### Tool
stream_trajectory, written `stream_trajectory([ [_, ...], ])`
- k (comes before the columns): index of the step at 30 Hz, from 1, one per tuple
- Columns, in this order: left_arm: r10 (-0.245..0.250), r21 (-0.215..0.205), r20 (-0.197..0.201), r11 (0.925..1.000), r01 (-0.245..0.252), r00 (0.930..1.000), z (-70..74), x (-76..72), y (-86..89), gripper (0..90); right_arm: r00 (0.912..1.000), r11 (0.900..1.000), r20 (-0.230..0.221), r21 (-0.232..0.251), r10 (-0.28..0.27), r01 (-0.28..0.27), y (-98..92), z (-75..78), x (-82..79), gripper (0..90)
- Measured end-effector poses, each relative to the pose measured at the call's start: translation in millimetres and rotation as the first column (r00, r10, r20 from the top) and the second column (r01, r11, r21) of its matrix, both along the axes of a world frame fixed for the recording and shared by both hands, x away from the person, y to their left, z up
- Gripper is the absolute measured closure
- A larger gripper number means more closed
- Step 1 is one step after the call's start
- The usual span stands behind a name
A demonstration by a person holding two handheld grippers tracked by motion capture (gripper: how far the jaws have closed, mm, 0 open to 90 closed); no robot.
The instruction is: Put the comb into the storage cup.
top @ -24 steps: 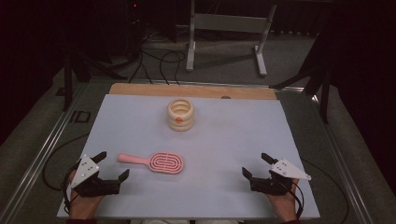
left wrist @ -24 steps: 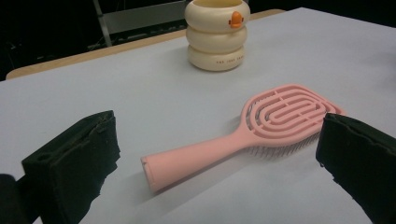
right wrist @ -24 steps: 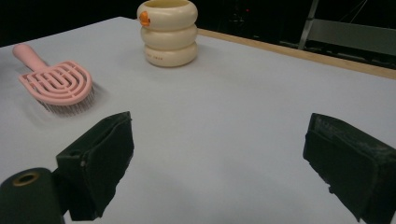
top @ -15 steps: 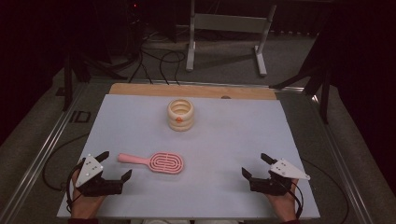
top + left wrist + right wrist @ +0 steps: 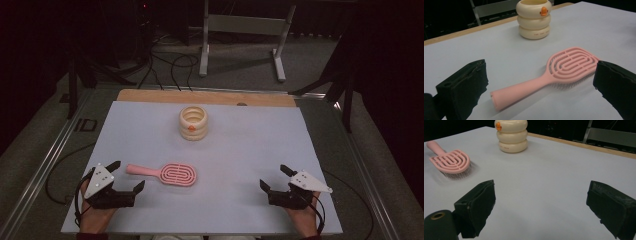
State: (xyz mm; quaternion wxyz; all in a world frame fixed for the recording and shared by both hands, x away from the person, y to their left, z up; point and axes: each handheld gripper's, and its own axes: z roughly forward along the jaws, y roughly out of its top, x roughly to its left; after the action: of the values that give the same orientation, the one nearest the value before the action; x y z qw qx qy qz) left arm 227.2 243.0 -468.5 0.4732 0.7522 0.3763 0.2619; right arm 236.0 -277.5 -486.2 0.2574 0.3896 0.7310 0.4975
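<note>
Pale mat (image 5: pixel 240 165) on table, dark room; left gripper (image 5: pixel 125 176), right gripper (image 5: pixel 274 176) jaws apart

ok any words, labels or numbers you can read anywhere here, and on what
Cream ringed cup: a line of small dark print on its lowest ring, too small and blurred to read.
Orange mark on the cup's top ring: a small figure, not text.
Pink hairbrush: no writing visible.

Pink hairbrush (image 5: pixel 169 173); cream ringed cup (image 5: pixel 193 122), orange mark; pale lilac-grey table (image 5: pixel 260 150); black jaws.
</note>
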Motion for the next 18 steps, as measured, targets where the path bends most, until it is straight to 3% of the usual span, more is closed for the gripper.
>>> stream_trajectory([
  [18,-0.102,0.027,-0.036,0.9944,0.103,0.9942,2.2,9.0,-32.4,0.1,0.9998,0.999,-0.008,0.041,-0.019,0.019,-6.3,-0.8,-1.8,8.6],
])
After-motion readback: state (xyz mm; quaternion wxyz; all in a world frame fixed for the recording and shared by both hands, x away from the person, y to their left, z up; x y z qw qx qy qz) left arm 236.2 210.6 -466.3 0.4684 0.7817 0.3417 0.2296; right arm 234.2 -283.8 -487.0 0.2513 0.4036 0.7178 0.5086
